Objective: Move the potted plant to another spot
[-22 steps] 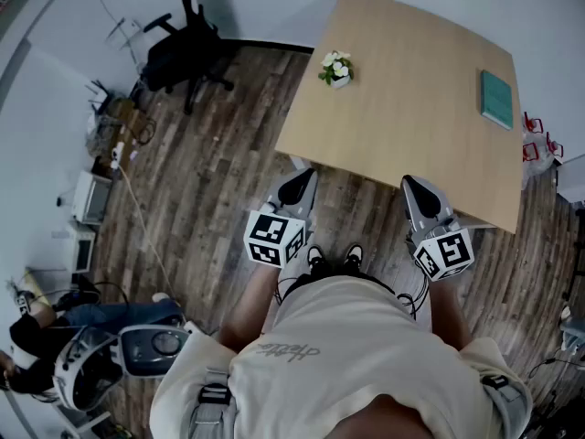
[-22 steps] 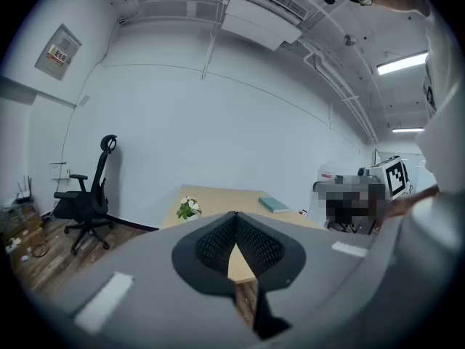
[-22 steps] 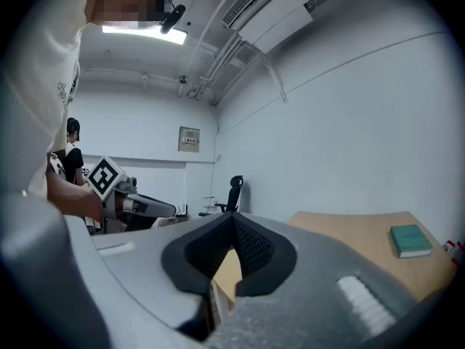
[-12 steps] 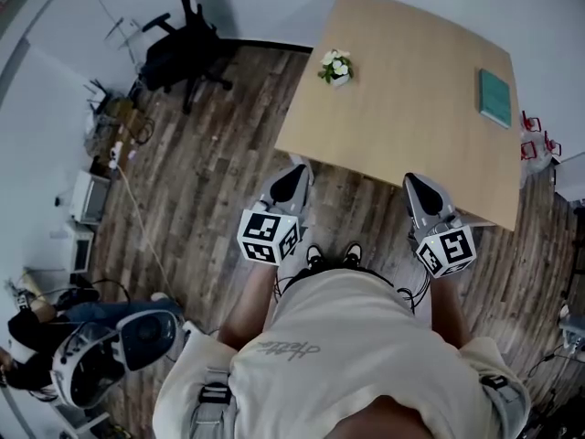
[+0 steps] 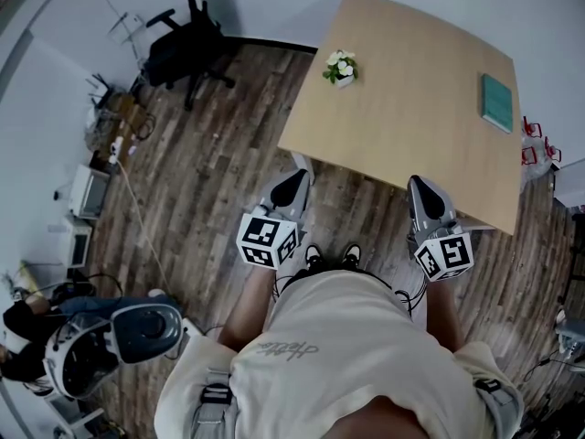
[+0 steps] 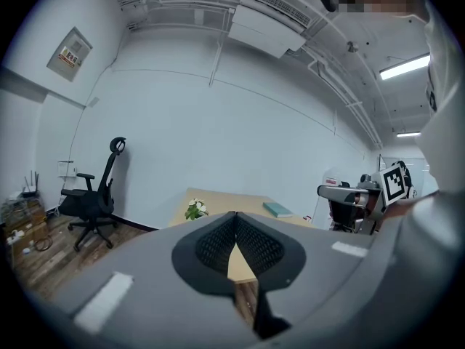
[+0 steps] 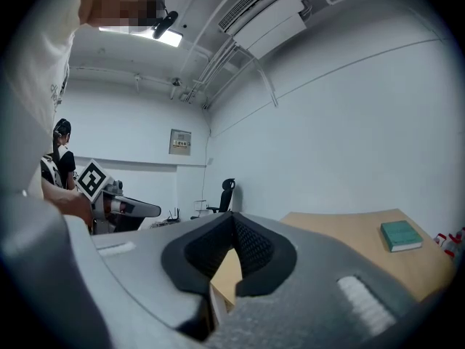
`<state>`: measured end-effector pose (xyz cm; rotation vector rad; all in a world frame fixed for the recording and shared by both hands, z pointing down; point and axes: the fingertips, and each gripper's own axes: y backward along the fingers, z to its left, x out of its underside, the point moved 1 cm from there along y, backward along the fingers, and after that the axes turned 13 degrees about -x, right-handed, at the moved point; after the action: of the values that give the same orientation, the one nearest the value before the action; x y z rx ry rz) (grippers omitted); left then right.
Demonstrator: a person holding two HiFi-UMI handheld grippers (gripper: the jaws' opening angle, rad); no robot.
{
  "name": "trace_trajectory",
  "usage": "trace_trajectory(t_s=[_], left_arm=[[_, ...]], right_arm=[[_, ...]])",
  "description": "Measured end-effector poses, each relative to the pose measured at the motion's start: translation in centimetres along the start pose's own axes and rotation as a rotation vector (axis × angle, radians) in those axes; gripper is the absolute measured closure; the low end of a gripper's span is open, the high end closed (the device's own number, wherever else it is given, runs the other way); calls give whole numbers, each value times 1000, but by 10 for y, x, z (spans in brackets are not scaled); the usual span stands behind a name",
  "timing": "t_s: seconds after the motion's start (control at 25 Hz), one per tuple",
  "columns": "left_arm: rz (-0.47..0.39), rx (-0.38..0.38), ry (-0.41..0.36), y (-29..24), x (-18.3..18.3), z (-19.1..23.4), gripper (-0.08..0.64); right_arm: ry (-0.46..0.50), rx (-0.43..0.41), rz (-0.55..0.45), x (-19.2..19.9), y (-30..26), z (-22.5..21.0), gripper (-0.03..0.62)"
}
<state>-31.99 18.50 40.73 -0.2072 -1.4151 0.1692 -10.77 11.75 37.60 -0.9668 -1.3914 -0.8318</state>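
Note:
The potted plant [image 5: 341, 68], white flowers in a small white pot, stands near the far left edge of the light wooden table [image 5: 411, 126]; the left gripper view shows the plant [image 6: 195, 209] ahead, slightly left of the jaws. My left gripper [image 5: 294, 183] hovers over the floor just short of the table's near edge, its jaws shut on nothing [image 6: 235, 220]. My right gripper [image 5: 420, 190] is level beside it at the near edge, jaws also closed and empty [image 7: 232, 220]. Both are well away from the plant.
A teal book [image 5: 496, 101] lies at the table's right side. A black office chair [image 5: 187, 48] stands on the wood floor left of the table. A seated person with a round device [image 5: 146, 332] and boxes [image 5: 90, 195] line the left wall.
Both grippers stay almost where they were, jaws closed throughout. The round device at the lower left has shifted a little.

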Motion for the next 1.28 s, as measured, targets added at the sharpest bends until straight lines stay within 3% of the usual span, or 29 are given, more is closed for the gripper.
trace_trajectory(t_s=[0.04,0.24,0.44,0.92,1.08,1.28], left_arm=[[-1,-3,-7,1,0,1,526],[15,-27,-38,5,2,10,257],[-7,-49,-23,8,2,15,130],[-24,-74,-41,10,-4,6,77],[-52,-64,-78,8,-14,-4,77],[-17,-80,-121,6,-9,-12,84]], right_arm=[[-2,0,8,2,0,0,590],[-2,-22,36,8,-1,6,590],[-6,-33,35,10,-1,8,591],[-55,-44,38,18,9,1,591],[-60,-61,49,25,11,-2,591],[-84,-83,37,28,10,-6,590]])
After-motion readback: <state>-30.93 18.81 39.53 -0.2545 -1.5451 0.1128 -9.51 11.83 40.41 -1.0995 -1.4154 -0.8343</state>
